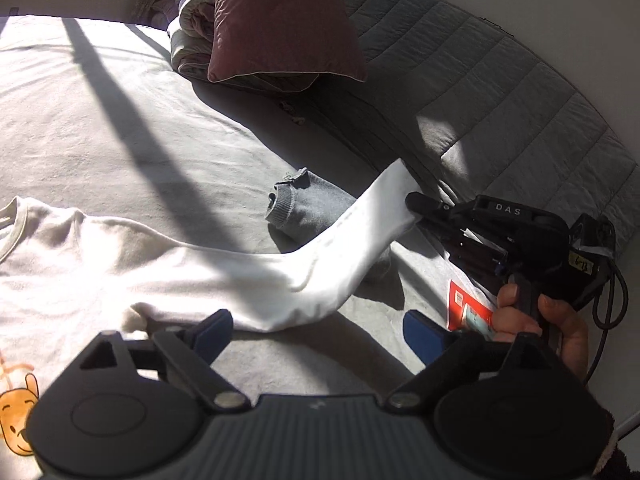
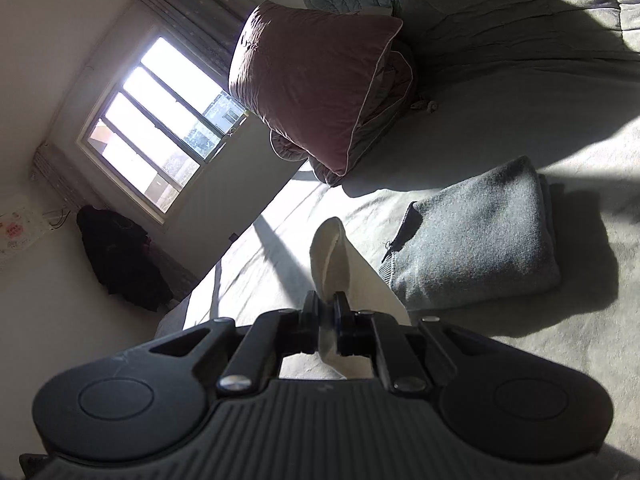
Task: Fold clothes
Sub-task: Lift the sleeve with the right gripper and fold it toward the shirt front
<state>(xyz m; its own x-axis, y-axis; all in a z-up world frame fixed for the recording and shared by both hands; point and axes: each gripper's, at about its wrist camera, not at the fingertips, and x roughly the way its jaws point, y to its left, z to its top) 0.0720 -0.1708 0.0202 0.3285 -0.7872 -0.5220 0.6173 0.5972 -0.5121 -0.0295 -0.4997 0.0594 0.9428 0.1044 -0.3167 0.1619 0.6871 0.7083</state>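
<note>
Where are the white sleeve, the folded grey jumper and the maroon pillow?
white sleeve [image 1: 360, 232]: left wrist view, mid-sleeve.
folded grey knitted jumper [image 2: 480, 240]: right wrist view, top face.
maroon square pillow [image 2: 316, 92]: right wrist view, front face.

The left wrist camera sits low over the bed sheet [image 1: 168, 152], just behind its own left gripper [image 1: 320, 332], and looks across the mattress toward the maroon pillow [image 1: 284, 24] at the far end, with the quilted grey headboard [image 1: 500, 92] to the pillow's right. The right wrist camera rides behind the right gripper [image 2: 328, 312], rolled sideways, close above the sheet, and faces the same pillow [image 2: 316, 88], with the window [image 2: 160, 120] beyond it to the left. The 2 views share the pillow, the folded grey sweater [image 1: 316, 208] [image 2: 476, 236] lying nearer than it, and the white sleeve [image 1: 360, 232] [image 2: 340, 264].
</note>
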